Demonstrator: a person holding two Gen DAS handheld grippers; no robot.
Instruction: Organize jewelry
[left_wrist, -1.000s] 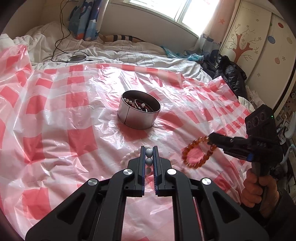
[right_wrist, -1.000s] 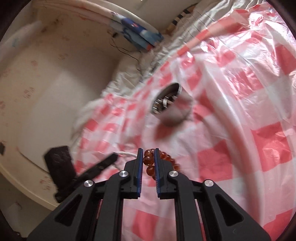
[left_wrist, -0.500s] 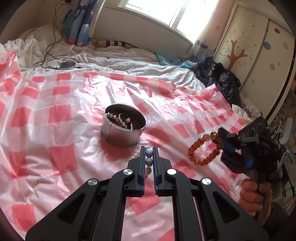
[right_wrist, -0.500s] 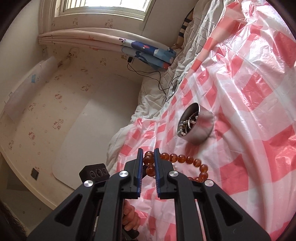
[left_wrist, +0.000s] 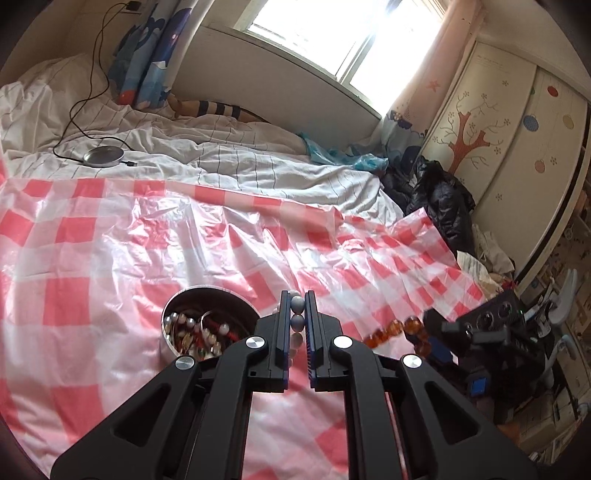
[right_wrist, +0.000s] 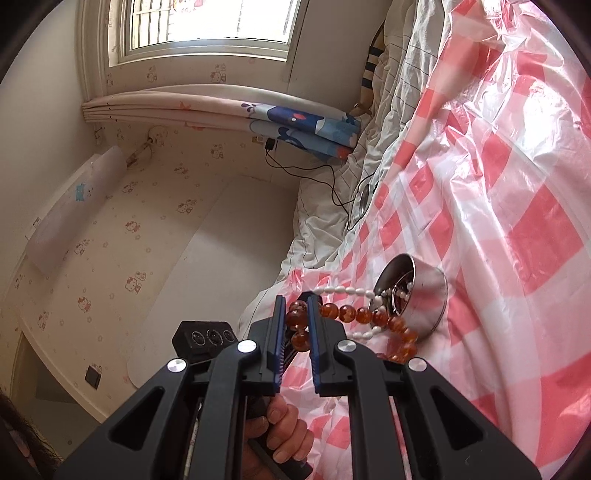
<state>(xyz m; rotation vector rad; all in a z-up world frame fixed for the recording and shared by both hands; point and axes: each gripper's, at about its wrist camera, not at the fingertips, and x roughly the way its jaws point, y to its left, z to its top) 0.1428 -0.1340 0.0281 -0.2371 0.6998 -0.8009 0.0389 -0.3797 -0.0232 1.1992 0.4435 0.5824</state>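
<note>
My left gripper (left_wrist: 297, 314) is shut on a white pearl strand (left_wrist: 297, 322), held in the air just right of a round metal tin (left_wrist: 173, 347) that holds several pieces of jewelry. In the right wrist view the pearl strand (right_wrist: 347, 291) hangs in a loop toward the tin (right_wrist: 430, 295). My right gripper (right_wrist: 295, 317) is shut on an amber bead bracelet (right_wrist: 347, 313), held above the sheet near the tin. The bracelet (left_wrist: 391, 330) and the right gripper's body (left_wrist: 480, 332) also show in the left wrist view at the right.
A red and white checked plastic sheet (left_wrist: 110, 251) covers the bed. Behind it lie white bedding (left_wrist: 221, 162), a round charger with a cable (left_wrist: 103, 155) and dark clothes (left_wrist: 439, 195). A wardrobe (left_wrist: 509, 129) stands at the right.
Both grippers have risen and moved toward the tin with their strands. The tin now sits lower and closer in the left wrist view, and the pearl loop hangs by its rim.
</note>
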